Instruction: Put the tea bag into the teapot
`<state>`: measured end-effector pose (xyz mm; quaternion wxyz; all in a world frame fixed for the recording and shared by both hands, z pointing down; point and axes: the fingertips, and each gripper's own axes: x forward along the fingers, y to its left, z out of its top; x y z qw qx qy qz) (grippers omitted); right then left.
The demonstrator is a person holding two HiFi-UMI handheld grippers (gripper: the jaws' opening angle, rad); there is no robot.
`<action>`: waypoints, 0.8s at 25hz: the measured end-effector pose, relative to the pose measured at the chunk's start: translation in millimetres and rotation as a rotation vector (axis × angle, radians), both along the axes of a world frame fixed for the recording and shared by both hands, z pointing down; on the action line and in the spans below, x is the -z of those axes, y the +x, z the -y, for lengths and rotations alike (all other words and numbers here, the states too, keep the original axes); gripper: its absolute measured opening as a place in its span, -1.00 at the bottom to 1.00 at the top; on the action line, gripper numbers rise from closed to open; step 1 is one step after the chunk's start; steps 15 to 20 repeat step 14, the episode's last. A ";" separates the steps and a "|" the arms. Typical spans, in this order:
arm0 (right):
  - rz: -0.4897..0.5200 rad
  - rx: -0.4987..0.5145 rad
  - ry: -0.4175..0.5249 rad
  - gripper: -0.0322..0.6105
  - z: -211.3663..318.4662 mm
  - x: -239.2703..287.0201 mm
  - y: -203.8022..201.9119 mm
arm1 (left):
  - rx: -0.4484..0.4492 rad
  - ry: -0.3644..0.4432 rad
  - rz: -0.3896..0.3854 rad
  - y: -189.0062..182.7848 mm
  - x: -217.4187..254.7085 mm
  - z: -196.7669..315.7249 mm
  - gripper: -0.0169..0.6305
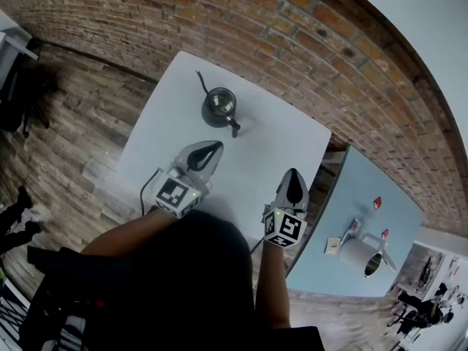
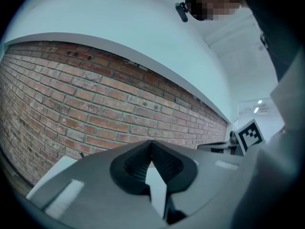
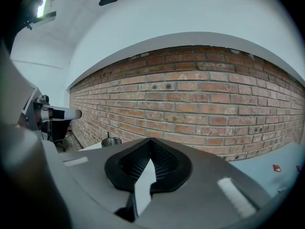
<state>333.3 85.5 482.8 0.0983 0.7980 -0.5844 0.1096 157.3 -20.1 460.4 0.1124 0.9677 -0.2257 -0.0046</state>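
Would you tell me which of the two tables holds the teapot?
The white table holds the teapot; the blue table stands to its right.

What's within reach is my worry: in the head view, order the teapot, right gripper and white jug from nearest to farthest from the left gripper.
1. teapot, just ahead of the left gripper on the white table.
2. right gripper, to its right.
3. white jug, far right on the blue table.

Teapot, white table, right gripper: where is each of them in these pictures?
teapot (image 1: 219, 104), head view, on its round body.
white table (image 1: 172, 119), head view, on a bare patch left of the teapot.
right gripper (image 1: 293, 172), head view, at the tips of its closed fingers.
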 end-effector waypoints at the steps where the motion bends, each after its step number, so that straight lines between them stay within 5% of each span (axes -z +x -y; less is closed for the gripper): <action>1: 0.000 0.001 0.002 -0.90 0.2 0.8 0.7 | -0.001 0.002 0.001 1.1 0.1 0.5 -0.95; 20: 0.015 0.008 0.027 -0.90 5.6 5.8 3.5 | 0.009 -0.011 0.007 1.9 -4.8 5.6 -0.95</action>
